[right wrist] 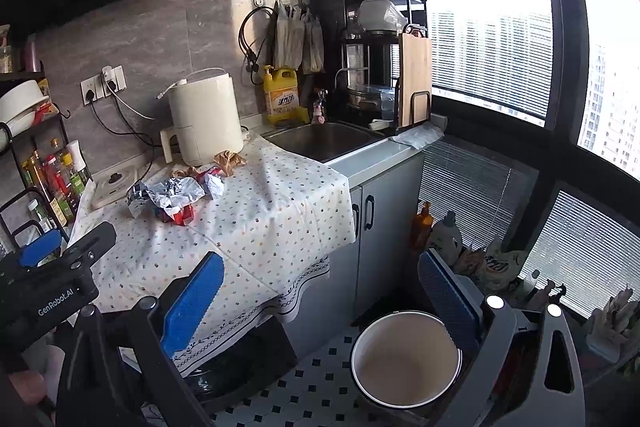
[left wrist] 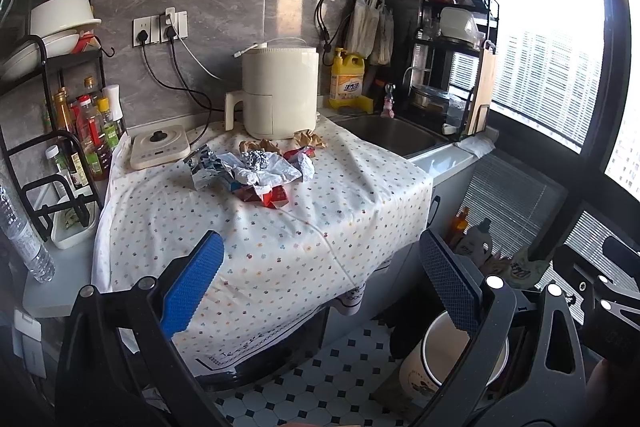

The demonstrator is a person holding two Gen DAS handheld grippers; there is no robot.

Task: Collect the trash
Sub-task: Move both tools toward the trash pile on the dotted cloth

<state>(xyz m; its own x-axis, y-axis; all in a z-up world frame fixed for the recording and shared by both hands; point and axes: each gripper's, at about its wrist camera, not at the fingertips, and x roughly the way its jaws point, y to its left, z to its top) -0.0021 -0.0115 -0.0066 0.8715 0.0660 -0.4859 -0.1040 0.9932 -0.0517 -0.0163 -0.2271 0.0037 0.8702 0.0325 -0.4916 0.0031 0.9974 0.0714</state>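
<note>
A heap of trash point(left wrist: 256, 173) lies on the dotted cloth point(left wrist: 256, 247) over the counter: a foil ball point(left wrist: 256, 159), crumpled white paper, red wrappers point(left wrist: 272, 197) and brown paper scraps point(left wrist: 308, 138). The right wrist view shows the same heap point(right wrist: 172, 199) at the left. A white bin point(right wrist: 406, 355) stands open on the tiled floor by the cabinet; the left wrist view catches the bin point(left wrist: 444, 351) behind a finger. My left gripper point(left wrist: 320, 291) is open, short of the heap, holding nothing. My right gripper point(right wrist: 320, 297) is open too, above the floor beside the bin.
A cream air fryer point(left wrist: 280, 93) stands behind the heap, an induction cooker point(left wrist: 160, 147) to its left. Bottles on a rack point(left wrist: 86, 131) line the left edge. A sink point(left wrist: 396, 137) and dish rack point(left wrist: 456, 67) sit at the right. Cleaning bottles point(right wrist: 444, 239) stand by the window.
</note>
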